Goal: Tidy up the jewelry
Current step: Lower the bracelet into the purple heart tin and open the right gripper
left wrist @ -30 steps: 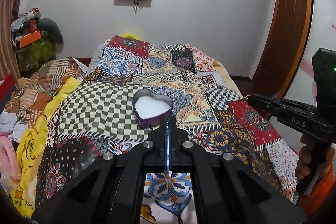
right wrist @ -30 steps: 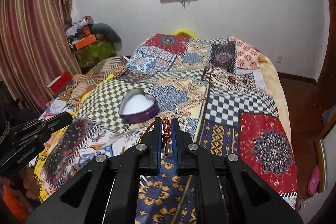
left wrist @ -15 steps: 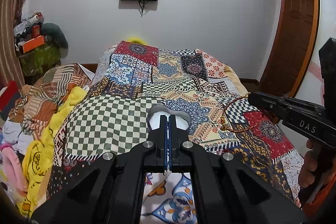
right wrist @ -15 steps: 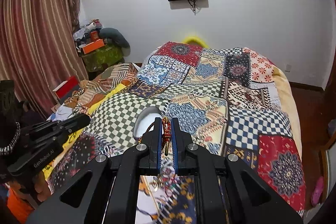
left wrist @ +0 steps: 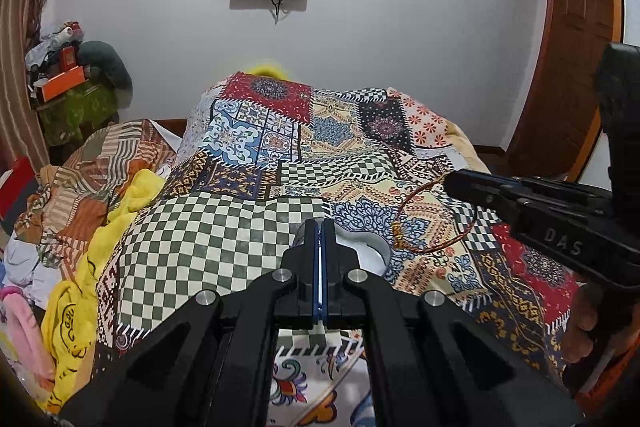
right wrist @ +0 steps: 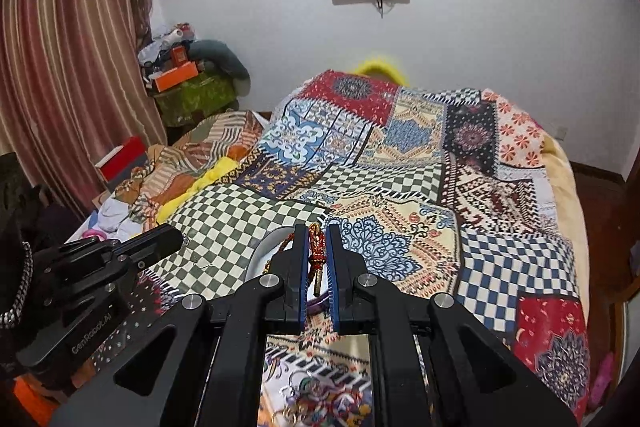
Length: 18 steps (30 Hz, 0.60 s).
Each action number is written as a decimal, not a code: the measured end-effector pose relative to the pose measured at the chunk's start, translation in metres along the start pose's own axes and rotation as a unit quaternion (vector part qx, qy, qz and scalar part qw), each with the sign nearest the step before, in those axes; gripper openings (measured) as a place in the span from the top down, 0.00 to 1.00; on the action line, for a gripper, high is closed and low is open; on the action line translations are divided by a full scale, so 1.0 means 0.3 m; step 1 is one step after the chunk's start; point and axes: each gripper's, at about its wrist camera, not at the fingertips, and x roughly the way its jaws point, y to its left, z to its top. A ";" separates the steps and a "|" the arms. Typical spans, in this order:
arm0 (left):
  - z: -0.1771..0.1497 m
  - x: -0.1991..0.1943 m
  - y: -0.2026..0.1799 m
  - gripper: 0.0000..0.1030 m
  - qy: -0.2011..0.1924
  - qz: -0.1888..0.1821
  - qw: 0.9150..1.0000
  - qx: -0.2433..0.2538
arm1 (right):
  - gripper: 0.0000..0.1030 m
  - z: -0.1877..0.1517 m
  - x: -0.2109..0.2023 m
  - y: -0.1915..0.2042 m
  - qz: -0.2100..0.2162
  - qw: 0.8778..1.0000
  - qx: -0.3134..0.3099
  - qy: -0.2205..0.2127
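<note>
I see the heart-shaped tin mid-bed, open quilt around it on every side. My right gripper, angled downward, clamps the red-gold bracelet above the tin; my left gripper is closed, empty.

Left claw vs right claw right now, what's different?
The left claw is shut with nothing between its pads; the right claw is shut on a red-and-gold cord bracelet. The left claw's blue pads meet flush, while the right claw's pads are kept slightly apart by the bracelet's knot. Both are black with blue pads, and both point down over the bed by the heart-shaped box on the patchwork quilt.
</note>
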 end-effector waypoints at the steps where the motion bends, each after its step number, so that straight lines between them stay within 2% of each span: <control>1: 0.004 0.013 0.002 1.00 0.002 0.001 1.000 0.000 | 0.93 0.002 0.015 -0.001 0.002 1.000 0.000 0.006; 9: 0.033 0.124 0.016 1.00 0.029 0.010 0.999 0.011 | 0.93 0.007 0.142 -0.020 0.029 0.998 -0.001 0.062; 18: 0.042 0.263 0.032 1.00 0.076 -0.019 0.997 -0.001 | 0.93 -0.001 0.240 -0.014 0.056 0.992 -0.014 0.108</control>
